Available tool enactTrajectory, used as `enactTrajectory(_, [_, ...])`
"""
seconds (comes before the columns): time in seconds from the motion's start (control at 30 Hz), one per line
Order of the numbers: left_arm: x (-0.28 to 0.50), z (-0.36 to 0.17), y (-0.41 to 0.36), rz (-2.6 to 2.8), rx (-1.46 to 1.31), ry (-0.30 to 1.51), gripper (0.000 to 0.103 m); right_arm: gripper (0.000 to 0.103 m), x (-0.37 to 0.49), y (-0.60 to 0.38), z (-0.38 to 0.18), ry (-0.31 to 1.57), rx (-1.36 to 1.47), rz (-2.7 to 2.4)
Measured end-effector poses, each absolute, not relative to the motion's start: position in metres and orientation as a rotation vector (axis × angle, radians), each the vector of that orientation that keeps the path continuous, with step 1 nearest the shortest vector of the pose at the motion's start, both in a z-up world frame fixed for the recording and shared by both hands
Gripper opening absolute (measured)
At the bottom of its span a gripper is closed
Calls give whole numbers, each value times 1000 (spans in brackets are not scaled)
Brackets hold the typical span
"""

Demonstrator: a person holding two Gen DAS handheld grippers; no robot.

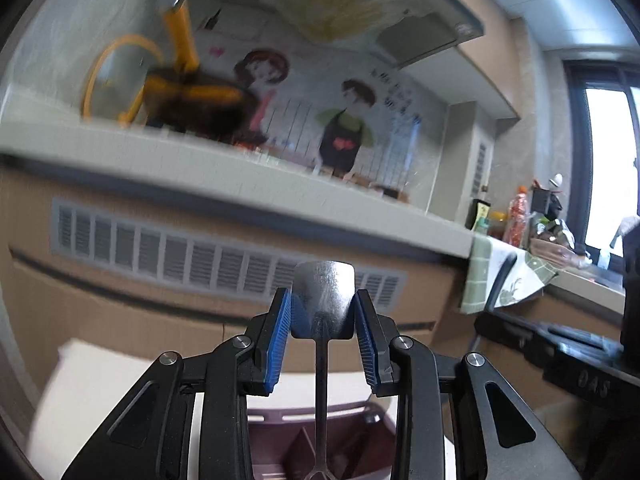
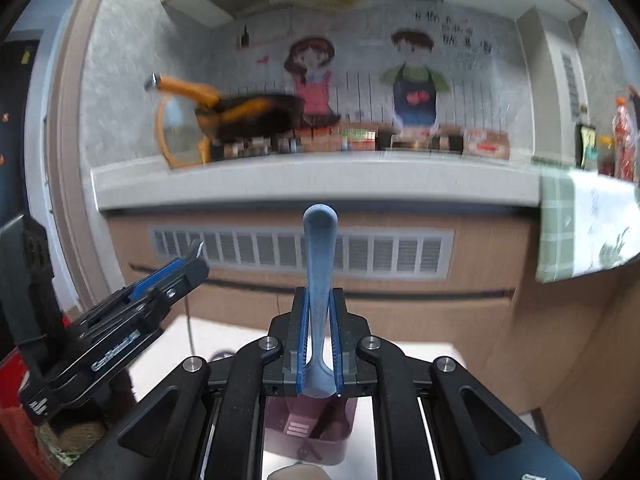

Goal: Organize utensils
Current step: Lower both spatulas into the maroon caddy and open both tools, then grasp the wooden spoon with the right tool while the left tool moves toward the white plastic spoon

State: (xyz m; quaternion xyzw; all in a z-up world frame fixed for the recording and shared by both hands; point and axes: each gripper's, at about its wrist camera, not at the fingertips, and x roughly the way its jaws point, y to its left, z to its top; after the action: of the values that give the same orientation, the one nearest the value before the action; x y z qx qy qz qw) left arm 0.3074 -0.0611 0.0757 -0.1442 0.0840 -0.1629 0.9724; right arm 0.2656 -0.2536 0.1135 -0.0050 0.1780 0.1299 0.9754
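Though labels [image 2: 116, 350] blur, left tool [image 1: 322, 296] pinching steel utensil [image 1: 324, 280], right tool [image 2: 319, 296] pinching blue utensil [image 2: 319, 232].

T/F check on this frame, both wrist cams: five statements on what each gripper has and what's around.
1. The left gripper holds a metal utensil. True.
2. The right gripper is empty. False: it is shut on a blue handle that sticks out past its fingertips.
3. A mauve utensil holder sits below the right gripper. True.
4. The pan on the counter has a green handle. False: its handle is orange.
5. The wall behind the counter is bare. False: it carries two cartoon figures.
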Motion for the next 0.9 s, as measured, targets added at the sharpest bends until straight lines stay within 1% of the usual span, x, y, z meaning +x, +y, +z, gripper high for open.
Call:
enactTrajectory(0.2, [342,45,-61,-326,-316,216,33,9,296,-241,67,470,-33,276])
enactTrajectory(0.4, [348,23,-59,-336,-325,278,33,9,305,-237,37,553,-38,292])
enactTrajectory(0.53, [345,16,-52,-365,-361,320,39,11,307,-239,20,619,-8,303])
enactTrajectory(0.6, [340,18,-48,-364,-365,324,47,13,305,-239,16,622,-7,290])
enactTrajectory(0.67, [330,23,-45,-352,-351,327,50,15,301,-239,17,613,-17,282])
enactTrajectory(0.9, [282,31,-30,-344,-299,388,52,19,271,-232,25,573,-74,291])
